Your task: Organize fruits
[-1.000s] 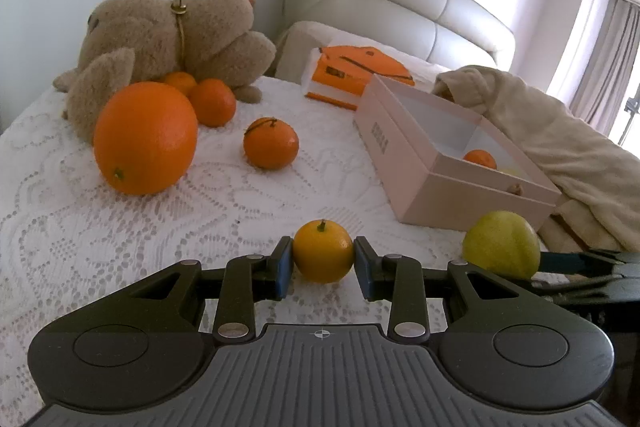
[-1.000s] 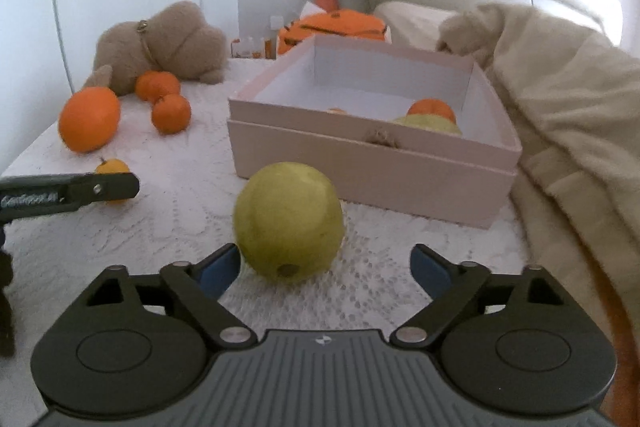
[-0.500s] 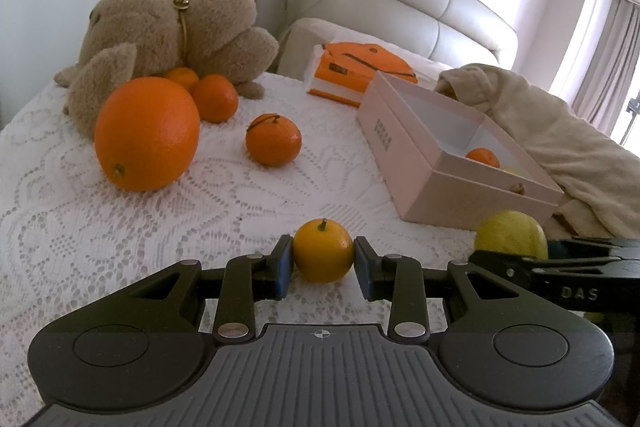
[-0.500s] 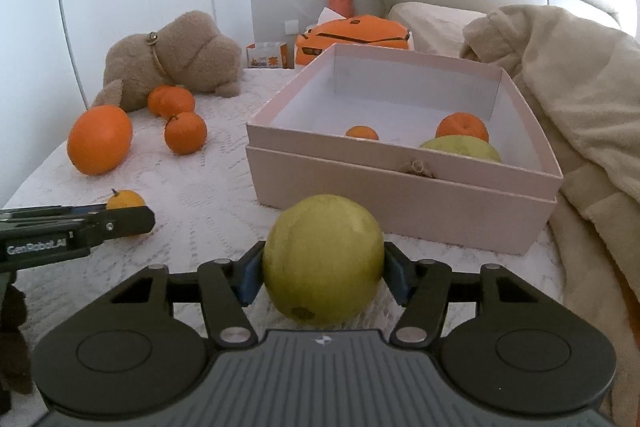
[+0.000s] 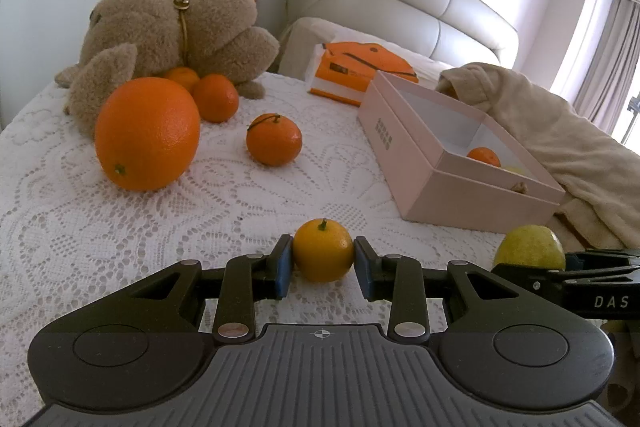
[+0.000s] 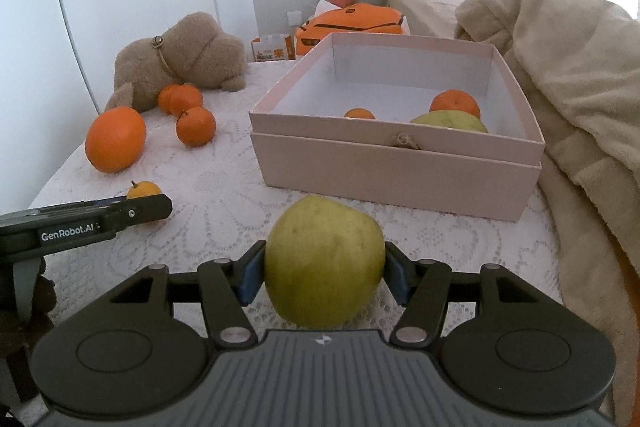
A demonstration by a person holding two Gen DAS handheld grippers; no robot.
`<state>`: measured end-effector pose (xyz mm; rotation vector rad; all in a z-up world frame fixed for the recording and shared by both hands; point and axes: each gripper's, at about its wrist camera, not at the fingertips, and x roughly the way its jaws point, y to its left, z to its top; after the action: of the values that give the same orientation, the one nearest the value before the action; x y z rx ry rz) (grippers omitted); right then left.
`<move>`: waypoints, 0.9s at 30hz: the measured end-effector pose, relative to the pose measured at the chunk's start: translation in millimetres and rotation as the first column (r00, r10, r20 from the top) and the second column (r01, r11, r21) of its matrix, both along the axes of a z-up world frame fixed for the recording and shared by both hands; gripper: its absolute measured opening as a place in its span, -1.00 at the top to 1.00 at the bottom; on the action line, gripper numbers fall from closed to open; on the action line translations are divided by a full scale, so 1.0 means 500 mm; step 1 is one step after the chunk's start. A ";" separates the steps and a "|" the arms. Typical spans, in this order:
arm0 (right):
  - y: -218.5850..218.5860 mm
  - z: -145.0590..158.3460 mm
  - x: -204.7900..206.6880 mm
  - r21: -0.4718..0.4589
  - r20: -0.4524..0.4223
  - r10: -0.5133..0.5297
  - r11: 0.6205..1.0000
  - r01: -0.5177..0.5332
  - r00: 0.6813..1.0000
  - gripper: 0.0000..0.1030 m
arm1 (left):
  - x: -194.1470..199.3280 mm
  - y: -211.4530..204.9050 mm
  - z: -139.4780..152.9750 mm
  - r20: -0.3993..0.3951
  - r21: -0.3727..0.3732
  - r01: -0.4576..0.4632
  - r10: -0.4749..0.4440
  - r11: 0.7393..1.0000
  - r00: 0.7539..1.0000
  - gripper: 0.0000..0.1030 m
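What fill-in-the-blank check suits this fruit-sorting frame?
1. The left gripper is shut on a small ____ citrus.
2. The right gripper fingers clamp a ____ fruit.
3. The pink box holds ____ fruits.

Missing: yellow-orange; green; three

Two black hand-held grippers: the left hand-held gripper (image 5: 323, 264) and the right hand-held gripper (image 6: 323, 273)

One large round orange (image 5: 147, 133); five mid-orange mandarins, three on the bed's lace cover (image 5: 274, 139) (image 5: 216, 97) (image 5: 182, 77), two in the box (image 6: 454, 103) (image 6: 359, 113); one small yellow-orange citrus (image 5: 323, 255)

Two yellow-green pear-like fruits (image 6: 324, 261) (image 6: 450, 117)

One pale pink cardboard box (image 6: 396, 159); one brown plush toy (image 5: 168, 27)
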<state>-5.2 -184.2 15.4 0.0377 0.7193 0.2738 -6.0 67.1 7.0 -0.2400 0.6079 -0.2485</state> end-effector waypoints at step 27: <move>-0.110 0.331 0.336 -0.043 0.144 -0.099 0.993 0.106 0.985 -0.17 | 0.397 -0.295 0.136 -0.196 0.035 0.404 -0.390 0.914 0.900 0.28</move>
<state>162.9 -239.1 181.1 0.0071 0.5803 0.1580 192.6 -80.7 74.8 -0.0631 0.8499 -0.6029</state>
